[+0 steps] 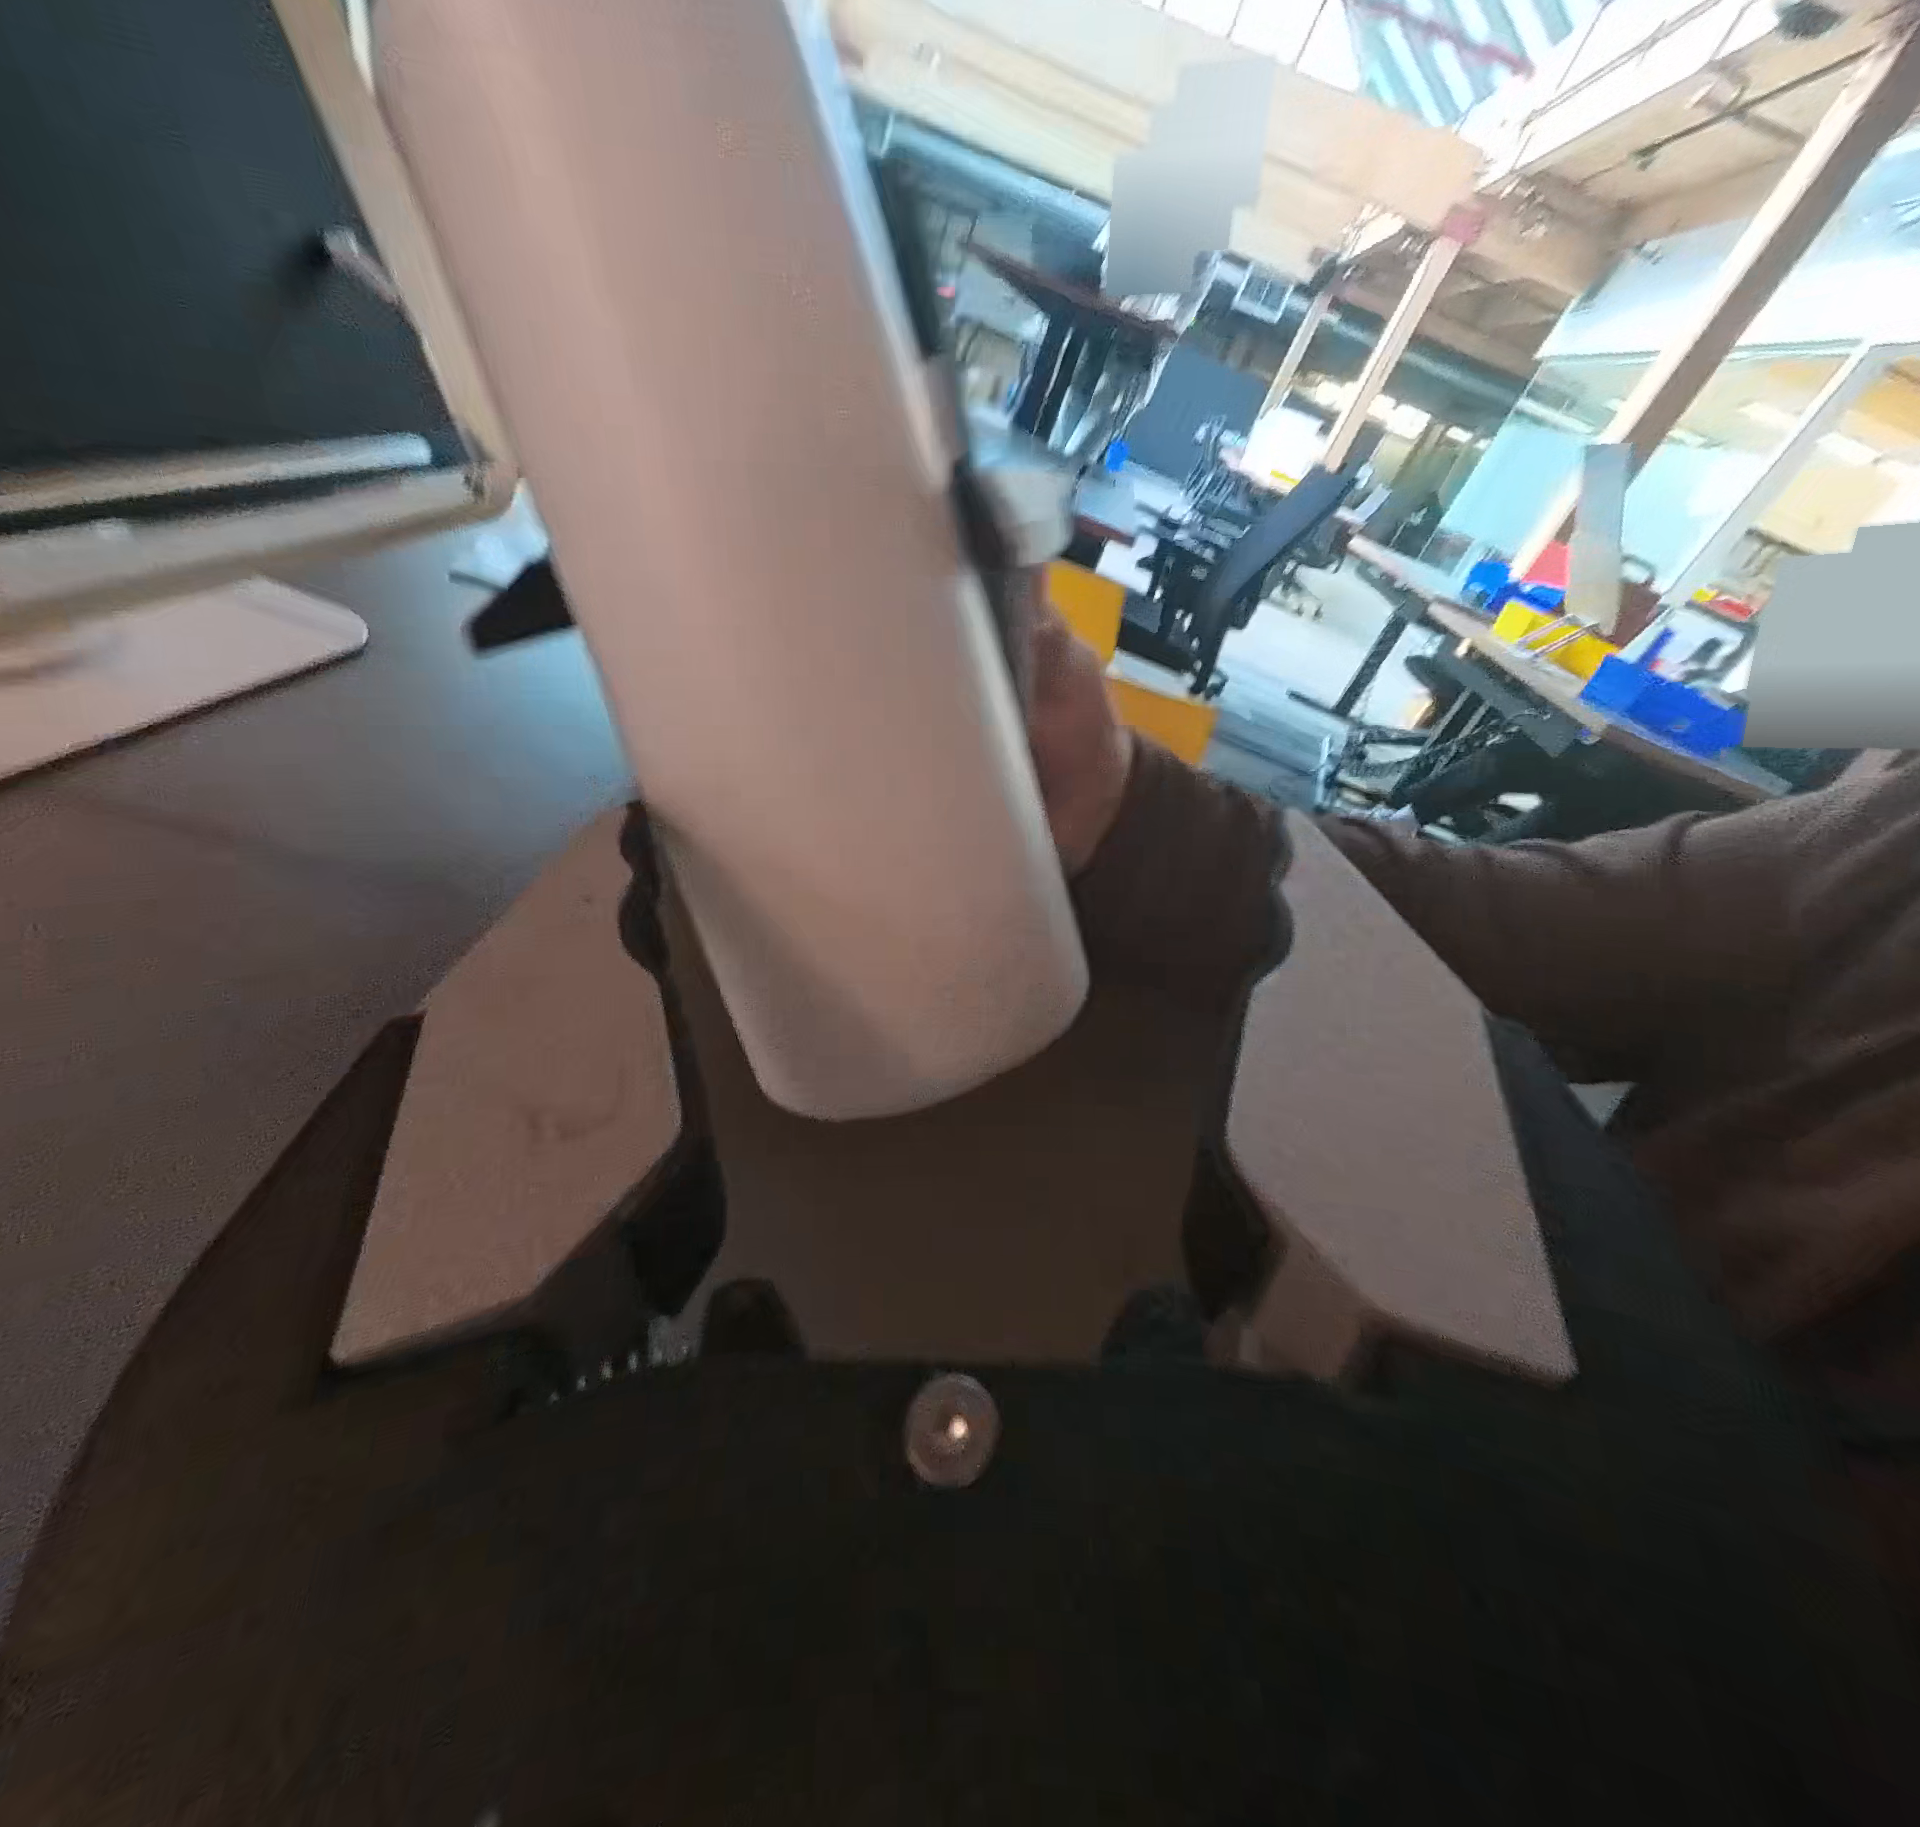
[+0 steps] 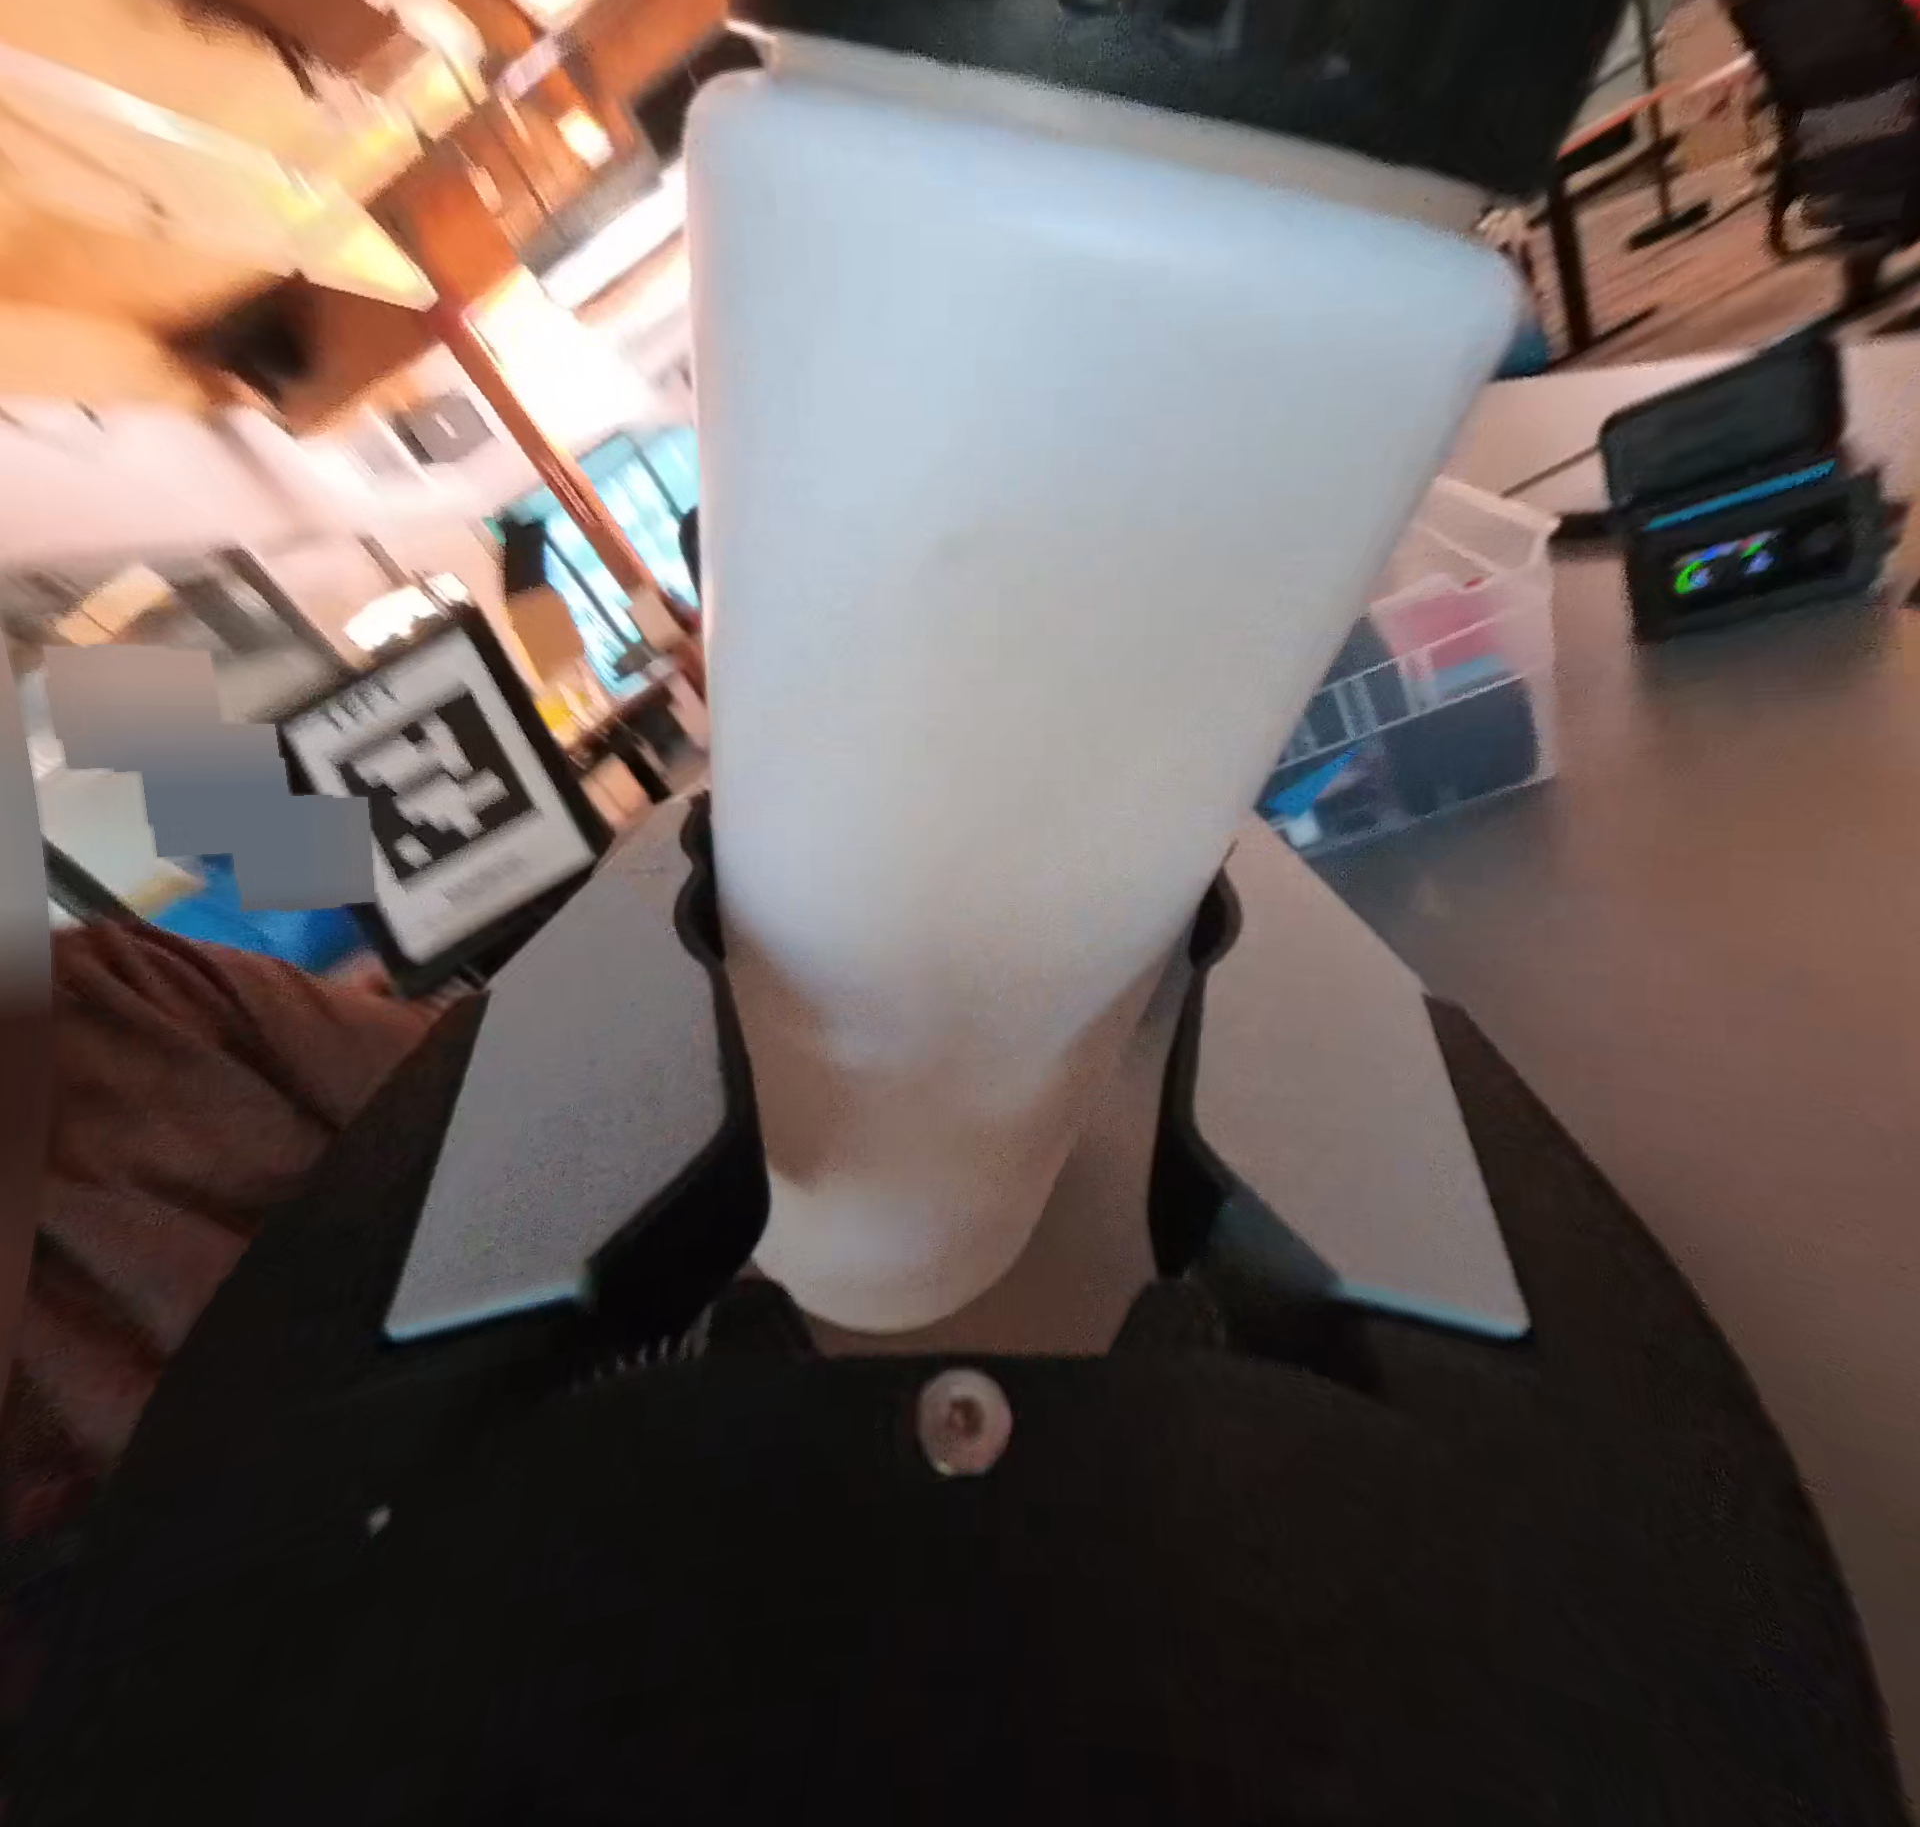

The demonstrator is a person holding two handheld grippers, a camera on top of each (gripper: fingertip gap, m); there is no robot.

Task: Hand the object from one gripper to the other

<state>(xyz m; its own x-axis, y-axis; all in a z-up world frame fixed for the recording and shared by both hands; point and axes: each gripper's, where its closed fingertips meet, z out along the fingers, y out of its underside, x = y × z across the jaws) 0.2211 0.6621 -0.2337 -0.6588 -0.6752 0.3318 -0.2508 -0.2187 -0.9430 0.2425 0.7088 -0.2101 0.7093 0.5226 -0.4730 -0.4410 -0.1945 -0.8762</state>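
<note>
Here, plain white bottle (image 2: pixel 997 634) apparently clenched in right claw (image 2: pixel 961 904); left claw (image 1: pixel 951 904) released around its base; no legible label.

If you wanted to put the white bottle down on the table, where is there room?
The dark table is bare in front of the clear plastic box and the black case. More bare table lies in front of the monitor stand. It is crowded around the white bottle, between both grippers.
</note>
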